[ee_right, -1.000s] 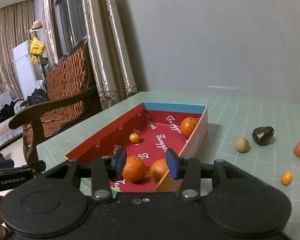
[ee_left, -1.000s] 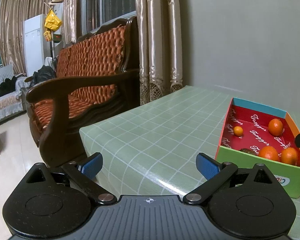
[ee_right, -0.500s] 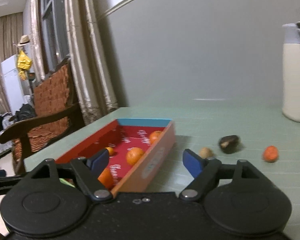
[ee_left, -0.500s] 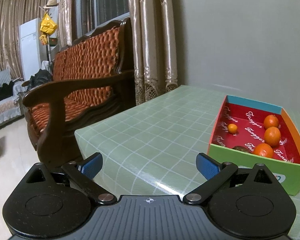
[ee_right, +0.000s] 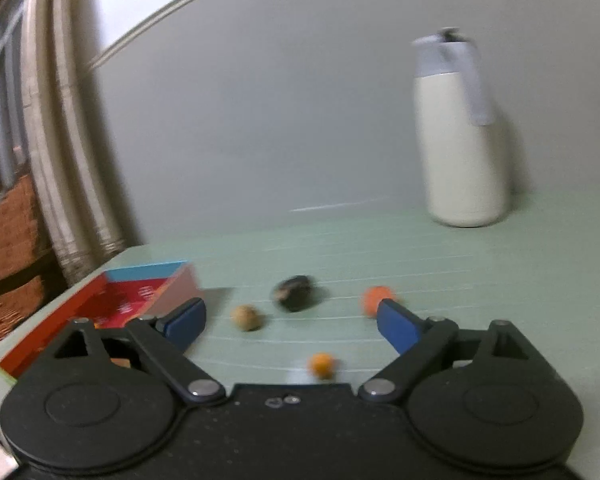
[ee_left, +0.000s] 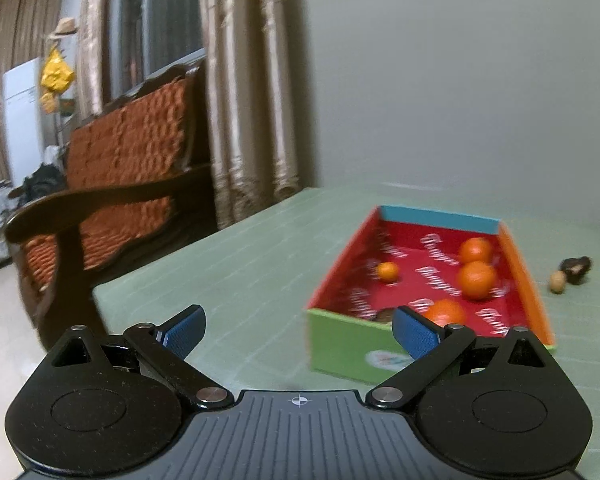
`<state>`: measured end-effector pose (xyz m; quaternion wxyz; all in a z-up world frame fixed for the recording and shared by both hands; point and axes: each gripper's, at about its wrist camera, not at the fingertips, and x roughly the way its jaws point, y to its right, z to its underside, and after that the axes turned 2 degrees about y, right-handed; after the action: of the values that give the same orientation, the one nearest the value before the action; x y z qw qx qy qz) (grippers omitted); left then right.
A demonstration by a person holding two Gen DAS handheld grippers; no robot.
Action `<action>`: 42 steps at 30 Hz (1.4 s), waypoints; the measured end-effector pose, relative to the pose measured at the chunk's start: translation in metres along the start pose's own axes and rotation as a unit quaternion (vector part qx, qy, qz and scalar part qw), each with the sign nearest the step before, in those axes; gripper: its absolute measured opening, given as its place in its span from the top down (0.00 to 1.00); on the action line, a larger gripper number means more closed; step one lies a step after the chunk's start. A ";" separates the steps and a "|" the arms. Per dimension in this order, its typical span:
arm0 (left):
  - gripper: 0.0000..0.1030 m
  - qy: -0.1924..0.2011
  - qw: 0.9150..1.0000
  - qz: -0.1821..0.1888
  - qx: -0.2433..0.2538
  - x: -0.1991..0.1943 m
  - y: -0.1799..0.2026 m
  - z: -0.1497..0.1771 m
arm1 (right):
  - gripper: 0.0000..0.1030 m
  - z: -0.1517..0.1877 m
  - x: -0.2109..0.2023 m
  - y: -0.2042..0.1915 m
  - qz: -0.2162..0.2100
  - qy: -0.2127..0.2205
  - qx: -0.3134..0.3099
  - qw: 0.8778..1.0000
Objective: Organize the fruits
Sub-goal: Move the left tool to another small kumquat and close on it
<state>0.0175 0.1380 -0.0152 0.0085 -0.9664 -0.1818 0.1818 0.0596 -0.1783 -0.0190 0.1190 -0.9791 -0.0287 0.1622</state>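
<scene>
Right gripper [ee_right: 290, 322]: your fingers spread, empty.
Left gripper [ee_left: 298, 330]: spread, empty.
Risk: small orange fruit [ee_right: 322, 364] at 6 o'clock may roll if you nudge it.

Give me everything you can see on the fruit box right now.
The box is a shallow open cardboard tray lying flat on the green table: green near wall with a small round logo, blue far wall, orange right wall, red printed inside. It holds three oranges, a smaller orange fruit and something dark at the near wall. No gripper touches it. In the right wrist view only its far corner shows, left of the loose fruits.
</scene>
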 end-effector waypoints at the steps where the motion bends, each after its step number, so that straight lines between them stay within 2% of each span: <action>1: 0.04 0.004 1.000 0.006 0.004 -0.001 0.006 -0.001 | 0.08 0.000 -0.002 0.007 0.012 0.001 0.004 1.000; 7: 0.04 0.023 0.998 0.054 0.024 -0.012 0.042 -0.004 | 0.06 0.000 -0.015 0.044 0.072 0.010 0.031 0.997; 14: 0.04 0.035 0.992 0.115 0.038 -0.024 0.082 -0.008 | 0.05 0.003 -0.036 0.074 0.113 0.018 0.041 0.993; 22: 0.04 0.024 0.980 0.179 0.085 -0.031 0.143 -0.007 | 0.04 0.004 -0.057 0.102 0.140 0.026 0.057 0.988; 28: 0.05 0.014 0.969 0.214 0.124 -0.031 0.191 -0.003 | 0.04 0.005 -0.072 0.116 0.179 0.040 0.054 0.982; 29: 0.06 0.011 0.967 0.220 0.128 -0.030 0.198 -0.003 | 0.04 0.006 -0.074 0.118 0.181 0.043 0.055 0.981; 31: 0.13 0.006 0.963 0.231 0.141 -0.029 0.212 -0.003 | 0.04 0.006 -0.078 0.124 0.185 0.047 0.056 0.980; 35: 0.17 -0.010 0.957 0.246 0.152 -0.023 0.234 -0.002 | 0.04 0.009 -0.084 0.136 0.203 0.049 0.053 0.977; 39: 0.27 -0.029 0.952 0.259 0.159 -0.015 0.248 0.002 | 0.04 0.012 -0.094 0.150 0.223 0.051 0.063 0.971; 42: 0.29 -0.042 0.950 0.264 0.162 -0.010 0.257 0.003 | 0.04 0.013 -0.098 0.158 0.227 0.054 0.070 0.970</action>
<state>0.0970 -0.1055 -0.0361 0.1093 -0.9569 0.1112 0.2449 -0.0349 -0.3385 -0.0385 0.1490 -0.9566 0.2120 0.1337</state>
